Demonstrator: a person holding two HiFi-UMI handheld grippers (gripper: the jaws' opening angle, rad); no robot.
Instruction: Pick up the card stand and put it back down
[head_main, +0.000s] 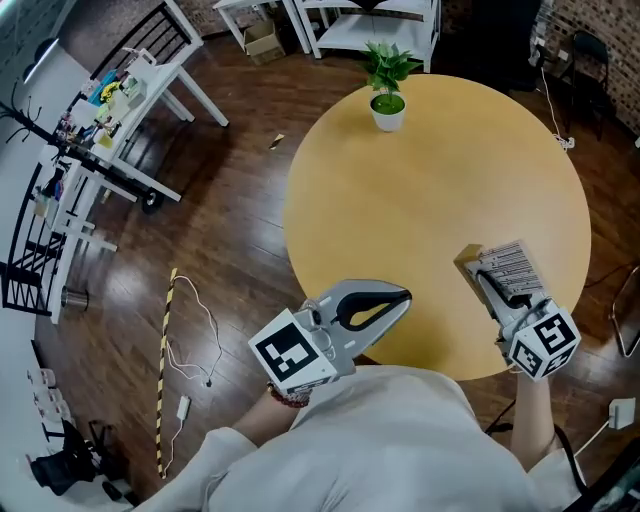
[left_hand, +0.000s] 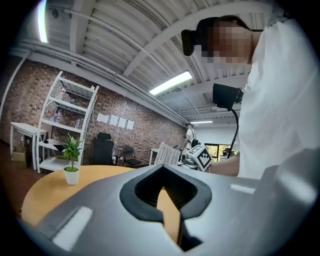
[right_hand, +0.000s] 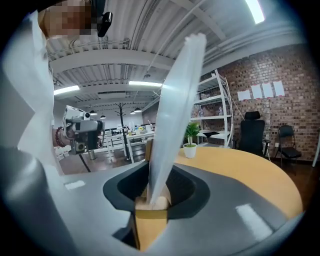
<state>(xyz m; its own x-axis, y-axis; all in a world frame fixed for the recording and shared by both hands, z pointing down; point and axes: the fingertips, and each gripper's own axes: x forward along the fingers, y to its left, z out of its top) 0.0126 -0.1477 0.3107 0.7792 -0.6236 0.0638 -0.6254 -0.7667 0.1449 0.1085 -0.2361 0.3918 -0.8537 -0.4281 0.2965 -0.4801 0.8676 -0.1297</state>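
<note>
My right hand-held gripper (head_main: 478, 272) grasps the card stand (head_main: 512, 265) over the worktop (head_main: 430, 190); my left hand-held gripper (head_main: 400, 298) is clenched, empty.

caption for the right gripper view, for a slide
Right gripper shut on a clear card stand, round table and potted plant beyond.

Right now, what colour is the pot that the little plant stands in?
White. The pot shows best in the head view.

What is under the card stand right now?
The round table lies below the card stand, whose wooden base the right gripper clamps. Whether it touches the table is covered by the stand itself.
</note>
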